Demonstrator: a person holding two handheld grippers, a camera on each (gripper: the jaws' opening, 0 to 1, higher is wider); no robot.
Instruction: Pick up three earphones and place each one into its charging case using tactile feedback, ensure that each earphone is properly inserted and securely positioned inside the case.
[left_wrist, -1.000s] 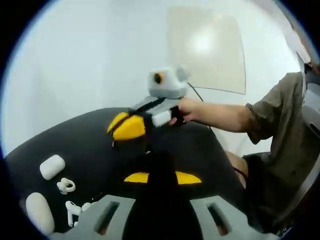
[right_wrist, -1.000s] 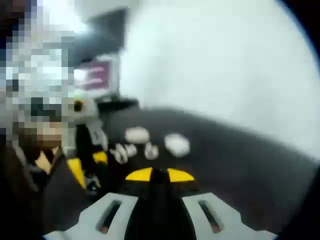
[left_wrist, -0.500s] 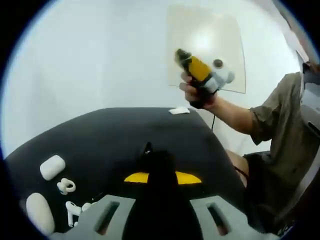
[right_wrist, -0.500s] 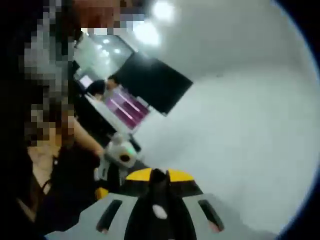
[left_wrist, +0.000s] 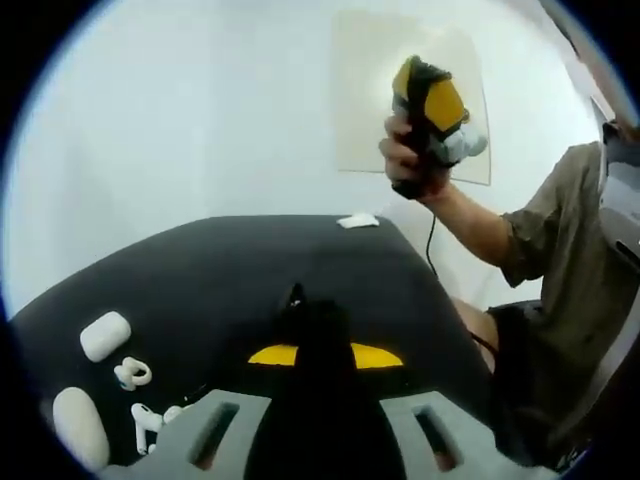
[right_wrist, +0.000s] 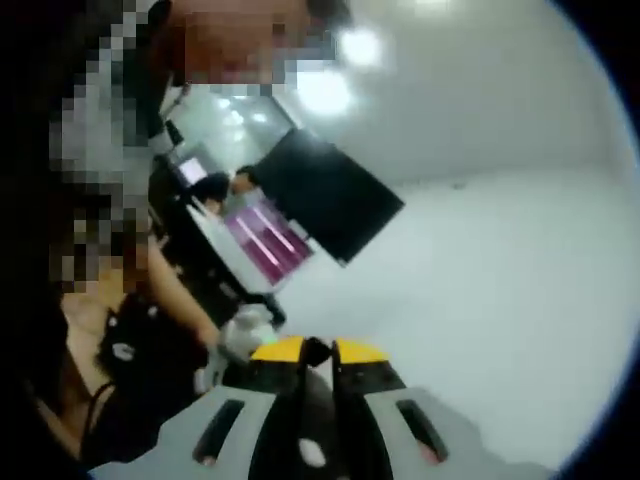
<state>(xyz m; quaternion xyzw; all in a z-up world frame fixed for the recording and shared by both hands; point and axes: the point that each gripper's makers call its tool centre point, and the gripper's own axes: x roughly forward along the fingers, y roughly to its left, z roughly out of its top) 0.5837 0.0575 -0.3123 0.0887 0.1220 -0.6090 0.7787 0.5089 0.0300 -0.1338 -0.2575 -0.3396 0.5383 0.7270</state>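
Observation:
On the black table (left_wrist: 250, 270), at its left, lie two white charging cases, one oblong (left_wrist: 104, 334) and one oval (left_wrist: 80, 425). Beside them lie loose white earphones, a looped one (left_wrist: 132, 372) and a stemmed one (left_wrist: 147, 420). My left gripper (left_wrist: 325, 355) hangs low over the table's near side, to the right of them, its jaws shut on nothing. A hand holds my right gripper (left_wrist: 428, 95) high above the table's far right corner, tips pointing up. In the right gripper view its jaws (right_wrist: 318, 350) stand shut, with a small pale spot low between them that I cannot identify.
A small white piece (left_wrist: 357, 221) lies at the table's far edge. The person sits at the right of the table. A pale panel (left_wrist: 410, 60) hangs on the white wall behind. The right gripper view looks across the room at a dark screen (right_wrist: 325, 205).
The right gripper has been lifted off the table area and raised high, its tips now turned upward. The left gripper, cases and earphones have stayed put.

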